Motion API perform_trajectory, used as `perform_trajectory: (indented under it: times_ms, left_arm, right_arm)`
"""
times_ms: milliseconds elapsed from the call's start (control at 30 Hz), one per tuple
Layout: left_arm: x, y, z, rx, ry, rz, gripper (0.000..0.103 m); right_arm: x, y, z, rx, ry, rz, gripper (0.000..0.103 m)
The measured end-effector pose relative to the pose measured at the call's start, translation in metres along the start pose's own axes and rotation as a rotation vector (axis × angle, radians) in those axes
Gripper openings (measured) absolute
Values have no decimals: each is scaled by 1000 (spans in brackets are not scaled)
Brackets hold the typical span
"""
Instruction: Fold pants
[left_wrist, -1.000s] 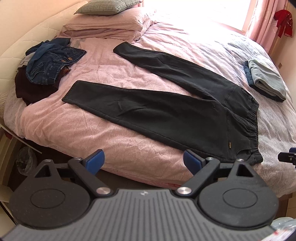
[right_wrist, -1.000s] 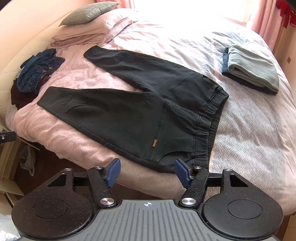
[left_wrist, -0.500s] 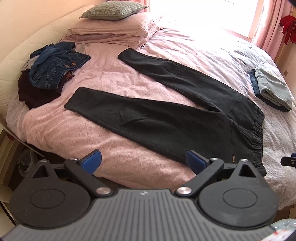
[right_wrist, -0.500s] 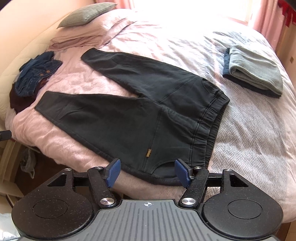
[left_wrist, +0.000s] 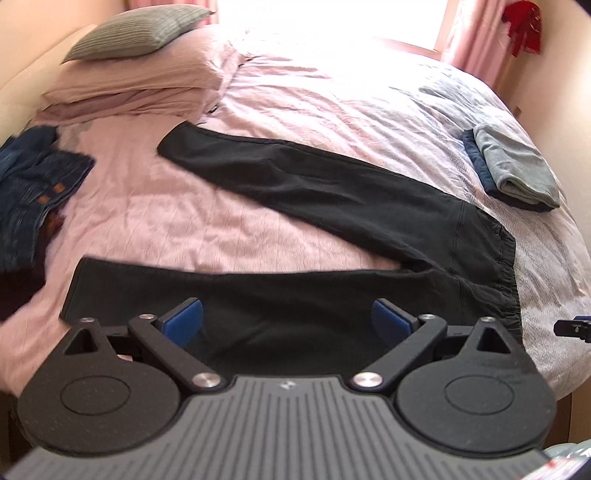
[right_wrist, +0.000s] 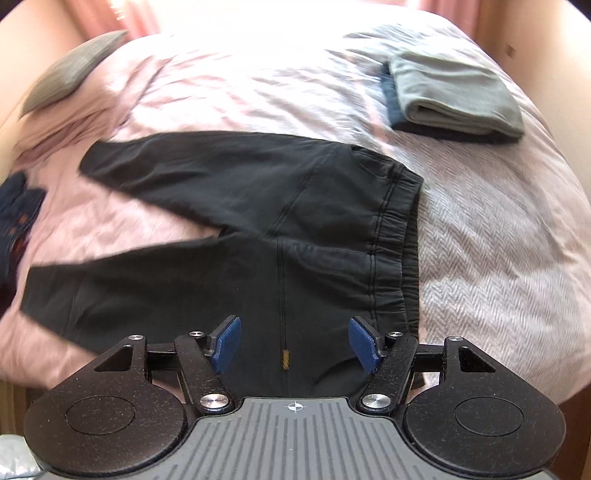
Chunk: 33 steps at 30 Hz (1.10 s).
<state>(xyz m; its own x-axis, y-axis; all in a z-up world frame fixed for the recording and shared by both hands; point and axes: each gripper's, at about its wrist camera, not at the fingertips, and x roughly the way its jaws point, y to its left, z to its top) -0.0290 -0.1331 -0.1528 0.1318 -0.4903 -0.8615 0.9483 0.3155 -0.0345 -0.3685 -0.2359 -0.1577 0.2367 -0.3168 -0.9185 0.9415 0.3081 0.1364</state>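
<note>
Black pants (left_wrist: 332, 206) lie flat on the pink bed, legs spread in a V toward the left and the elastic waistband (right_wrist: 391, 258) at the right. My left gripper (left_wrist: 288, 321) hangs open over the near leg, nothing between its blue pads. My right gripper (right_wrist: 295, 343) is open too, just above the near hip part of the pants (right_wrist: 221, 206), beside a small orange label (right_wrist: 285, 360). The near edge of the pants is hidden under both grippers.
A folded grey and navy stack (right_wrist: 450, 96) rests at the far right of the bed (left_wrist: 166, 214). Crumpled jeans (left_wrist: 26, 184) lie at the left edge. Pillows (left_wrist: 140, 74) are piled at the head. A window glares behind.
Both grippers have moved forward and lower over the bed, so the pants now reach under their fingers. The jaws stay open as before.
</note>
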Motion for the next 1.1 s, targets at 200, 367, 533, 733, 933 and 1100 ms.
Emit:
perform_trajectory:
  times_ms: [200, 367, 533, 733, 933, 1100]
  left_arm:
    - [56, 24, 57, 153, 38, -63, 96]
    - [111, 30, 91, 278, 71, -103, 96]
    - [158, 22, 116, 364, 81, -167, 94]
    - [212, -2, 140, 422, 72, -249, 91]
    - [276, -34, 170, 535, 47, -316, 84]
    - [331, -59, 204, 665, 37, -303, 74]
  right_arm:
    - [24, 15, 8, 156, -7, -84, 62]
    - [46, 15, 6, 228, 12, -135, 62]
    - [62, -1, 12, 267, 23, -174, 62]
    - [88, -25, 38, 231, -40, -120, 62]
    - [140, -54, 92, 116, -85, -21, 62]
    - [187, -86, 151, -29, -126, 5, 62]
